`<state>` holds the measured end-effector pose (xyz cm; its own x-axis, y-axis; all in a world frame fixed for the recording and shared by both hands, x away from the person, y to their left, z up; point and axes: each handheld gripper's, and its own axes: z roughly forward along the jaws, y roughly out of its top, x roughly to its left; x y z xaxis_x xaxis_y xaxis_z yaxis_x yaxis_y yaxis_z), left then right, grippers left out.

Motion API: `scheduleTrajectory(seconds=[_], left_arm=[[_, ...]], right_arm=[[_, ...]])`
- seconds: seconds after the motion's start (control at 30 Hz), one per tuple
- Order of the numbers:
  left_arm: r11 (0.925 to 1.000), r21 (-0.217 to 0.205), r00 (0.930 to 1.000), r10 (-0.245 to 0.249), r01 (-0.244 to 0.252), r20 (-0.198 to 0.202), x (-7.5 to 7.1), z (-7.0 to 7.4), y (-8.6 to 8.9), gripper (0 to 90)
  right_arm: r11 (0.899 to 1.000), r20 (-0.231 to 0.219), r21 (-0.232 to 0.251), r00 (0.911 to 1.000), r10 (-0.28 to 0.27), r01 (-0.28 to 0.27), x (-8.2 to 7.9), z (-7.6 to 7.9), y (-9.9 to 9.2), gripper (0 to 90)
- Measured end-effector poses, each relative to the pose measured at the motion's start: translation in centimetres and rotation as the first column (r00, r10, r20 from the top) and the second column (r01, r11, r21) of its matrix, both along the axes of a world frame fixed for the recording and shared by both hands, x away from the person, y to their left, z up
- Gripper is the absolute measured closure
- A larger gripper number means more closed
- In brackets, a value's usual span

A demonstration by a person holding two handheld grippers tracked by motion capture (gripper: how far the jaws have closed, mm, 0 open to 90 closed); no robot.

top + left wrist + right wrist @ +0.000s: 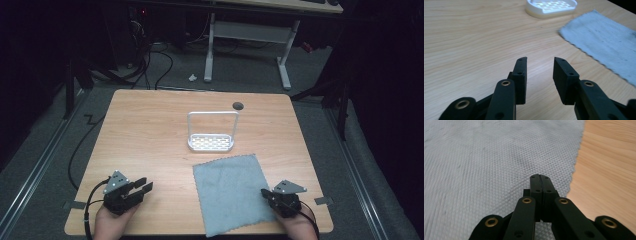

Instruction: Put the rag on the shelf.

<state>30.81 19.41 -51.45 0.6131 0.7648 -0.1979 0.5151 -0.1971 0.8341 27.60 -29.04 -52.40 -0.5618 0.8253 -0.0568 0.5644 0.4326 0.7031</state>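
Note:
A grey cloth (231,192) lies flat on the wooden table (150,130), reaching its front edge. Behind it stands a small white slotted tray (210,143) with a tall wire hoop over it. My left gripper (142,186) rests at the front left, open and holding nothing; in the left gripper view (540,60) it points toward the tray (551,7) and the cloth (604,42). My right gripper (265,192) sits at the cloth's right edge, shut. In the right gripper view its tips (540,177) hover low over the cloth (486,157), with nothing seen between them.
A round cable hole (238,105) sits near the table's far edge. Beyond the table stands a white-legged desk (282,55), with cables (150,60) on the floor. Bare wood (609,157) lies right of the cloth.

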Motion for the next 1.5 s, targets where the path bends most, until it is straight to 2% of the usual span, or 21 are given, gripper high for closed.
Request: scheduleTrajectory(seconds=[0.1, 0.17, 0.33, 0.37, 0.43, 0.57, 0.63, 0.73, 0.77, 0.83, 0.93, 0.97, 1.0, 1.07, 1.1, 1.17, 1.23, 1.3, 1.33, 1.37, 1.5], left_arm=[[0.9992, 0.011, 0.9988, -0.038, 0.038, -0.03, -0.1, 0.0, -1.7, 67.6], [0.9967, 0.027, 0.9965, -0.076, 0.077, -0.035, -0.3, 0.0, -3.2, 68.7], [0.9856, 0.075, 0.988, -0.148, 0.151, -0.046, -0.3, -0.1, -6.8, 69.4], [0.9798, 0.101, 0.9845, -0.168, 0.172, -0.051, 0.3, -0.1, -8.1, 69.8], [0.978, 0.118, 0.9847, -0.168, 0.172, -0.046, 0.6, -0.1, -8.7, 71.0], [0.9745, 0.16, 0.9872, -0.15, 0.157, -0.053, 2.9, -0.4, -11.3, 71.3], [0.9673, 0.206, 0.9885, -0.139, 0.148, -0.06, 4.0, -0.6, -12.2, 72.2], [0.9585, 0.244, 0.9878, -0.129, 0.147, -0.087, 4.9, -1.1, -12.4, 75.5], [0.961, 0.234, 0.988, -0.131, 0.147, -0.081, 4.8, -1.2, -12.2, 75.7], [0.9578, 0.24, 0.9864, -0.141, 0.157, -0.084, 4.4, -1.1, -11.8, 75.9], [0.951, 0.254, 0.9839, -0.162, 0.176, -0.076, 3.1, -1.1, -11.1, 76.2], [0.9523, 0.248, 0.9831, -0.163, 0.179, -0.083, 2.6, -1.1, -10.8, 76.2], [0.9536, 0.238, 0.9816, -0.167, 0.185, -0.092, 2.0, -1.1, -10.6, 76.1], [0.957, 0.22, 0.981, -0.174, 0.189, -0.086, 0.6, -1.3, -10.3, 76.0], [0.9507, 0.232, 0.9781, -0.193, 0.206, -0.078, 0.0, -1.2, -10.0, 76.0], [0.9491, 0.222, 0.9745, -0.212, 0.223, -0.074, -1.0, -1.3, -9.6, 76.0], [0.9453, 0.224, 0.971, -0.223, 0.237, -0.086, -1.0, -1.2, -9.4, 73.6], [0.9561, 0.217, 0.9802, -0.187, 0.197, -0.064, -0.6, -1.2, -8.9, 72.3], [0.9656, 0.193, 0.9842, -0.165, 0.175, -0.064, -0.2, -1.2, -8.6, 72.4], [0.9814, 0.136, 0.9888, -0.125, 0.135, -0.082, 0.2, -1.2, -8.5, 72.3], [0.9885, 0.139, 0.9954, -0.049, 0.06, -0.083, 2.6, -1.4, -8.0, 67.8]], right_arm=[[0.999, -0.004, -0.002, 0.9993, 0.036, -0.036, -0.3, 0.0, 0.9, 90.0], [0.995, -0.012, 0.013, 0.9951, 0.099, -0.098, -0.7, 0.0, 2.4, 90.0], [0.987, -0.024, 0.043, 0.9878, 0.154, -0.153, -0.8, -0.1, 3.7, 90.0], [0.987, -0.021, 0.055, 0.9884, 0.151, -0.149, -0.7, 0.0, 3.8, 90.0], [0.989, 0.005, 0.057, 0.991, 0.134, -0.134, -0.3, 0.4, 3.9, 90.0], [0.996, 0.029, 0.044, 0.9971, 0.07, -0.072, 1.6, 1.0, 3.8, 90.0], [0.999, 0.019, 0.034, 0.9996, 0.02, -0.021, 3.8, 0.9, 3.8, 90.0], [1.0, -0.014, 0.006, 0.9999, -0.01, 0.01, 5.4, 0.1, 4.0, 90.0], [1.0, -0.015, 0.013, 0.9998, -0.01, 0.01, 5.5, 0.0, 4.0, 90.0], [1.0, -0.02, 0.02, 0.9998, -0.009, 0.009, 5.4, 0.0, 4.0, 90.0], [0.999, -0.034, 0.011, 0.9985, 0.042, -0.042, 3.7, 0.1, 4.7, 90.0], [0.999, -0.034, 0.011, 0.9985, 0.042, -0.042, 3.7, 0.1, 4.7, 90.0], [0.998, -0.042, 0.019, 0.9969, 0.067, -0.066, 2.3, 0.1, 5.0, 90.0], [0.997, -0.039, 0.027, 0.9966, 0.073, -0.072, 1.5, 0.1, 5.0, 90.0], [0.996, -0.034, 0.031, 0.9963, 0.079, -0.078, 0.8, 0.0, 5.1, 90.0], [0.995, -0.037, 0.023, 0.995, 0.093, -0.092, 0.2, 0.1, 5.1, 90.0], [0.994, -0.042, 0.022, 0.9933, 0.108, -0.107, 0.1, 0.1, 5.1, 90.0], [0.993, -0.046, 0.053, 0.9931, 0.108, -0.105, 0.4, 0.1, 4.9, 88.6], [0.993, -0.039, 0.069, 0.9941, 0.101, -0.098, 0.4, 0.1, 4.8, 88.4], [0.993, -0.033, 0.071, 0.9946, 0.098, -0.096, 0.5, 0.2, 4.7, 88.1], [0.995, -0.011, 0.07, 0.9969, 0.078, -0.077, 0.6, 0.2, 4.2, 85.4]])
